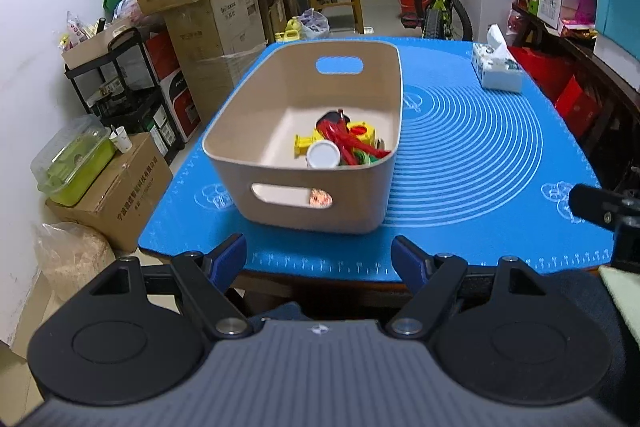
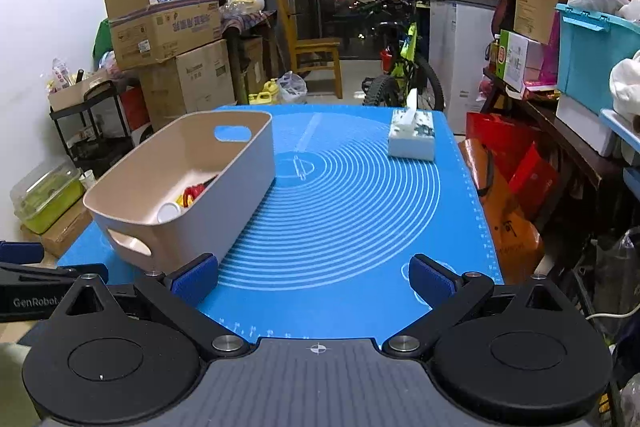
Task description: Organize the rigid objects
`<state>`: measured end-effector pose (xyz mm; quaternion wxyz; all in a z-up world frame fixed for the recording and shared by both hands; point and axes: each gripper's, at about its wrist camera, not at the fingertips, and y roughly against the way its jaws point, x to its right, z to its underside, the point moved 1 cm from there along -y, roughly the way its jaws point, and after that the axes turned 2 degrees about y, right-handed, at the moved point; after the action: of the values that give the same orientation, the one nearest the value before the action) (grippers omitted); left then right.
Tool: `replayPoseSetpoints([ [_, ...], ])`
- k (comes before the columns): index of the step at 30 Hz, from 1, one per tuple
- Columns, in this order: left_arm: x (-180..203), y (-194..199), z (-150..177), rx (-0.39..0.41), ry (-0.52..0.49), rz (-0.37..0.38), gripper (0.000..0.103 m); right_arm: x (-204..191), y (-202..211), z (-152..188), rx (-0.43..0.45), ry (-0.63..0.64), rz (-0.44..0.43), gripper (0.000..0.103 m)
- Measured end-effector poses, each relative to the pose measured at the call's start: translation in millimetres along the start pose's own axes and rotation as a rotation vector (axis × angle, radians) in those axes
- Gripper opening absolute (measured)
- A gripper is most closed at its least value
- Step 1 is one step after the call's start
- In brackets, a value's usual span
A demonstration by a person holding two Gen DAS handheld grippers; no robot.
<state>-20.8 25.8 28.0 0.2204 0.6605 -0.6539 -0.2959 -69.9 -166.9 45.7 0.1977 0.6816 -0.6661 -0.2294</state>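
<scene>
On the blue-matted tabletop [image 1: 460, 147], the beige bin [image 1: 304, 131] already holds the small toys [image 1: 344, 143]. Both your left tool [image 1: 319, 259] and right tool [image 2: 314, 277] hang open and empty; keep them clear of the bin's rim.

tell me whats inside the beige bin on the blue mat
The beige bin holds a small pile in one near corner: a white round cap, yellow toy pieces and red plastic pieces. Whatever lies under the pile is covered.
</scene>
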Motion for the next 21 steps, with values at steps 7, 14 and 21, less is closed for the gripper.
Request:
replayPoseSetpoints([
  [7, -0.1, -5.1, 7.9, 0.003, 0.015, 0.005, 0.08, 0.8, -4.1, 9.6, -0.006, -0.008, 0.015, 0.1],
  [14, -3.0, -8.8, 10.8, -0.007, 0.032, 0.015, 0.08, 0.0, -8.1, 12.7, -0.021, -0.013, 0.028, 0.1],
  [21, -2.7, -10.2, 10.8, -0.012, 0.03, 0.015, 0.08, 0.0, -9.6, 12.6, -0.023, -0.011, 0.037, 0.1],
])
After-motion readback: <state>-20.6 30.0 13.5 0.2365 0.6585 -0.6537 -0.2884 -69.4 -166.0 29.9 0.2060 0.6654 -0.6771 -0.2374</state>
